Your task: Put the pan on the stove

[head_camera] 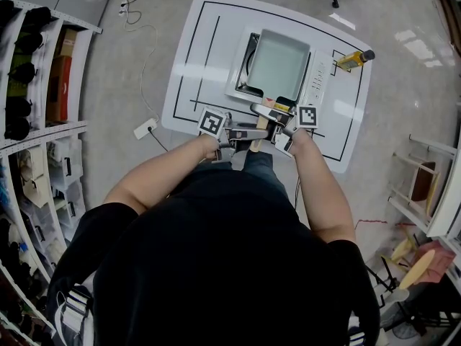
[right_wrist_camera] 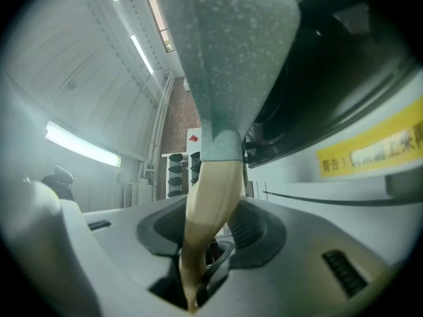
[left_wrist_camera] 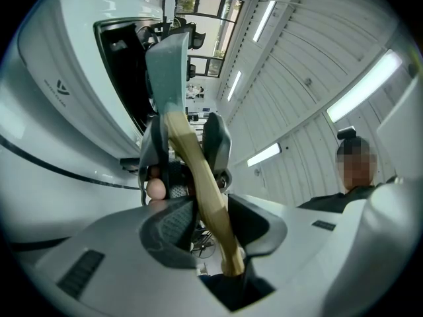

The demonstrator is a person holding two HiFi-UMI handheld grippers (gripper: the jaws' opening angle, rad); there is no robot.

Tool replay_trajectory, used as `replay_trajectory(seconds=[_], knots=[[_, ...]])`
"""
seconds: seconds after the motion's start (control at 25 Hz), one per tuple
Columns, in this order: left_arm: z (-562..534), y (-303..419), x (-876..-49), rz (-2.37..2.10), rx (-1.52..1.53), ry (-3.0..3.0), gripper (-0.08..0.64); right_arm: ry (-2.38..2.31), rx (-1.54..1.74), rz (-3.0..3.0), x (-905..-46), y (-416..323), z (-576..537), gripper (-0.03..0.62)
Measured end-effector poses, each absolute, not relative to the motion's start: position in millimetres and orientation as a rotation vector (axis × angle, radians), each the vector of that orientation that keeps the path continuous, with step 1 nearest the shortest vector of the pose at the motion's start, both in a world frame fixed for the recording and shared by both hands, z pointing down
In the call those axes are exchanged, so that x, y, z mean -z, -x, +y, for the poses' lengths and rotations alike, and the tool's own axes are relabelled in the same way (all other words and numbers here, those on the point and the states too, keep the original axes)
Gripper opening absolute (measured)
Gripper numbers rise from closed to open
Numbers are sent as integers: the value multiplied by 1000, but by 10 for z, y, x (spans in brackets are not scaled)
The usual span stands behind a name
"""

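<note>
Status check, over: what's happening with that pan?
Left tongs clamped on wooden handle of grey square pan. Right tongs loose around same handle. Pan over white stove. Nothing blocking.

Stove [head_camera: 318,83] surface mostly hidden beneath the square pan [head_camera: 277,65]

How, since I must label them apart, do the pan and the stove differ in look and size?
The pan is grey-green; the stove is white with a black top. The pan is smaller and sits on the stove, which shows beyond it at both sides. The pan has a wooden handle; the stove shows none. Both are roughly rectangular.
</note>
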State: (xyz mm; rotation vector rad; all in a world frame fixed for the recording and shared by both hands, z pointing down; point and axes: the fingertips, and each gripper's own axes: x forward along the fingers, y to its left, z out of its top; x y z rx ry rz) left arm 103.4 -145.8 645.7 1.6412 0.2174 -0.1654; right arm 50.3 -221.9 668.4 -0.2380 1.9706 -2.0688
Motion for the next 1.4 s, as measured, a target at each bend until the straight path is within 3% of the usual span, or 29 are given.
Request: replay_trajectory(seconds=[0.84,1.4], knots=[[-1467,-1035,-6360,300,177,-1610,239,277,2026,1870,-6705,-625,-2258,192],[-1361,-957,-6515,260,52,-1631,264,416,2001,1967,-6741,-728,-2165,238]])
